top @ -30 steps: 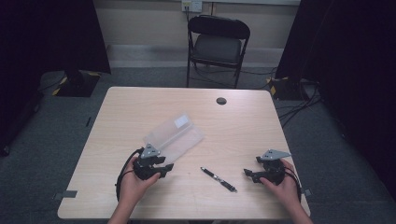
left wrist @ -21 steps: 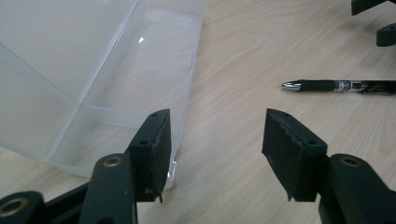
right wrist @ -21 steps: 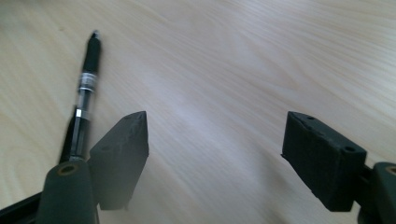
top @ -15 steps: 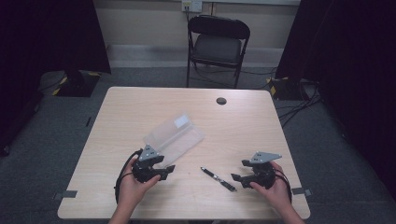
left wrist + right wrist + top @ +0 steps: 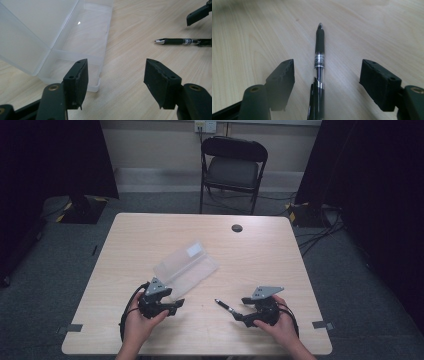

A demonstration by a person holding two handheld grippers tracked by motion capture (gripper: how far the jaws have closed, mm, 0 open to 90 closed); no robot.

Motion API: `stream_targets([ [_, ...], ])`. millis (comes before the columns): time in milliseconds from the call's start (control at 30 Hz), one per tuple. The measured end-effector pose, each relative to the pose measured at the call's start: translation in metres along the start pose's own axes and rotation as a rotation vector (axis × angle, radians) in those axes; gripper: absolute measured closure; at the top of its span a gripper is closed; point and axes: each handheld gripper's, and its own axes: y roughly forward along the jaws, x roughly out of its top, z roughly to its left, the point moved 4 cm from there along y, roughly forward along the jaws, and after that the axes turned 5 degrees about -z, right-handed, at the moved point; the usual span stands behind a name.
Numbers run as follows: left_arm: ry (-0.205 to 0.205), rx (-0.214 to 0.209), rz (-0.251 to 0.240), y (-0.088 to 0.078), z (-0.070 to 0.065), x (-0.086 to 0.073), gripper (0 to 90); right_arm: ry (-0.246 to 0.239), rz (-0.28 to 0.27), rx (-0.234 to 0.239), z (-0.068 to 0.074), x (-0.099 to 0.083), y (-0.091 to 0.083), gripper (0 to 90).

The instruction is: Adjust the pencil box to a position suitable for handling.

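Observation:
A black pen [image 5: 224, 306] lies on the wooden table [image 5: 280, 250], its tip pointing left and away. My right gripper [image 5: 239, 309] has come to the pen's rear end. In the right gripper view the pen [image 5: 319, 57] runs straight up between the jaws of that gripper [image 5: 327, 82]. The jaws have just been closing, and their pads stand apart from the barrel. An open clear plastic box [image 5: 186, 265] sits left of centre. My left gripper [image 5: 179, 307] rests near the box's front corner [image 5: 75, 37]. The left gripper [image 5: 115, 82] has nothing between its jaws, which have just been opening.
A small black round cap [image 5: 237, 228] sits near the table's far edge. A folding chair [image 5: 232, 167] stands beyond the table. Cables [image 5: 320, 227] lie on the floor to the right. The right gripper's jaw [image 5: 198, 15] shows beyond the pen [image 5: 175, 41] in the left gripper view.
The right hand has slid left along the table until its jaws straddle the pen's rear end. The left hand has stayed in place beside the box.

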Motion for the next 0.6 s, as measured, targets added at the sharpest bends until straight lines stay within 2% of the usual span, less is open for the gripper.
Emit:
stream_targets([
  [200, 0.007, -0.001, 0.001, 0.0006, -0.0010, -0.0008, 36.6, -0.024, 0.031, 0.000, 0.0022, -0.0032, 0.0056, 36.5],
  [300, 0.006, -0.003, 0.003, 0.0012, -0.0022, -0.0008, 36.6, -0.055, 0.038, -0.029, 0.0026, -0.0034, 0.0057, 41.3],
  [500, 0.003, -0.011, -0.006, 0.0015, -0.0047, 0.0000, 37.4, -0.072, 0.020, -0.046, -0.0011, -0.0037, 0.0053, 59.9],
  [600, 0.007, -0.012, -0.006, 0.0012, -0.0054, 0.0010, 37.5, -0.066, 0.011, -0.048, -0.0060, -0.0039, 0.0045, 70.5],
])
